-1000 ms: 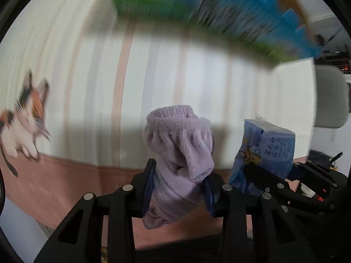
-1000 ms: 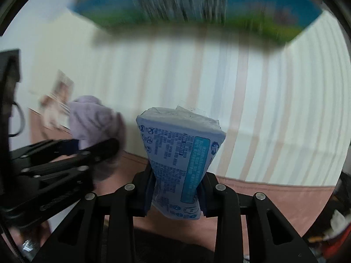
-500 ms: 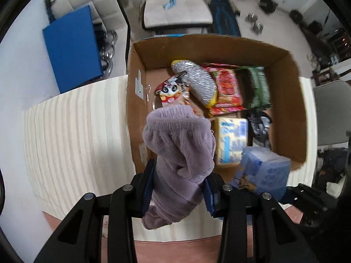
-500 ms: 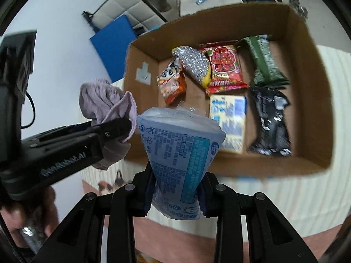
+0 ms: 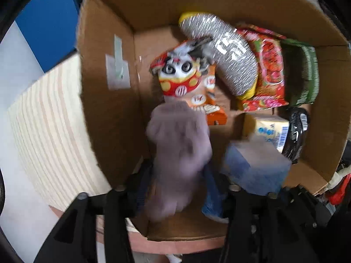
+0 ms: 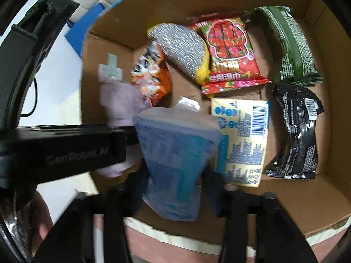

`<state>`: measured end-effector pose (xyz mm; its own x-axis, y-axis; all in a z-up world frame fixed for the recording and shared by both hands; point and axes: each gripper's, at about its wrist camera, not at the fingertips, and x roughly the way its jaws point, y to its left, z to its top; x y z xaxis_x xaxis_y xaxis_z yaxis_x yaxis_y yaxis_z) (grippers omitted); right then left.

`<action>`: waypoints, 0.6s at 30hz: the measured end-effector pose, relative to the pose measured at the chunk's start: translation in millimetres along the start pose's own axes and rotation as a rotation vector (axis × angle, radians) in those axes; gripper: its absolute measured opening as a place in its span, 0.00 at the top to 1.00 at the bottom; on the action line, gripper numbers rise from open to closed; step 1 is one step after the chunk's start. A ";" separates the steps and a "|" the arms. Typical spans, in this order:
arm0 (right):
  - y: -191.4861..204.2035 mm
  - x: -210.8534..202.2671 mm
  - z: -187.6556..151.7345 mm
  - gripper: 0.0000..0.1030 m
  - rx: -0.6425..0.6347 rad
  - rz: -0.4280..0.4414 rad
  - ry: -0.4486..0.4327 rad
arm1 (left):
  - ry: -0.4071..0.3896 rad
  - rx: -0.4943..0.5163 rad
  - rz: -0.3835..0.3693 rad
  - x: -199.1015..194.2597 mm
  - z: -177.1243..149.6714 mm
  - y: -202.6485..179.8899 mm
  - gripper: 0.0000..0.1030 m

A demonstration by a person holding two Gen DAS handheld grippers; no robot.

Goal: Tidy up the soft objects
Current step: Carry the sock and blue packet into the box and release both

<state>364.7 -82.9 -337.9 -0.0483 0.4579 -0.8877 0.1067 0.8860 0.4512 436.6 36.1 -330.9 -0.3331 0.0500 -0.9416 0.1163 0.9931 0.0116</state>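
Lilac sock (image 5: 178, 153) sits clamped in the left gripper (image 5: 175, 188), blue tissue pack (image 6: 175, 162) pinched in the right gripper (image 6: 175, 188), both hovering over the cardboard box (image 6: 307, 214) of snack packets (image 6: 230, 52).

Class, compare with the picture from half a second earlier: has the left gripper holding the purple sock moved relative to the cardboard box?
Yes. The left gripper with the purple sock has moved forward and down, closer to the cardboard box, which now fills its view.

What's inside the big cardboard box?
In the cardboard box: a silver pouch, red packet, green packet, black packet, yellow pack, orange snack bag. Anything underneath is hidden.
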 end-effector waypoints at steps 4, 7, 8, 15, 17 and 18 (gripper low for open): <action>-1.2 2.9 4.2 0.22 -0.012 -0.022 -0.001 | -0.004 -0.018 -0.020 3.7 0.4 5.6 0.38; -1.7 0.7 5.5 0.22 -0.017 -0.040 -0.002 | -0.020 -0.027 -0.031 0.1 0.5 8.3 0.37; -1.2 -0.6 6.0 0.21 -0.019 -0.049 -0.006 | -0.026 -0.028 -0.032 -2.6 -4.0 6.8 0.36; -1.4 -14.5 4.4 0.03 -0.035 -0.137 -0.010 | -0.086 -0.027 -0.030 -21.3 -12.7 0.8 0.10; -4.5 -21.6 2.7 0.00 -0.044 -0.175 -0.021 | -0.108 -0.025 -0.022 -24.7 -13.0 -3.1 0.09; -7.5 -25.4 1.9 0.00 -0.047 -0.203 -0.028 | -0.119 -0.023 -0.020 -26.4 -15.9 -3.8 0.09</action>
<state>367.0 -101.3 -318.9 -0.0367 0.2679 -0.9627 0.0513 0.9626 0.2659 430.1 32.7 -300.7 -0.2214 0.0181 -0.9750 0.0884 0.9961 -0.0016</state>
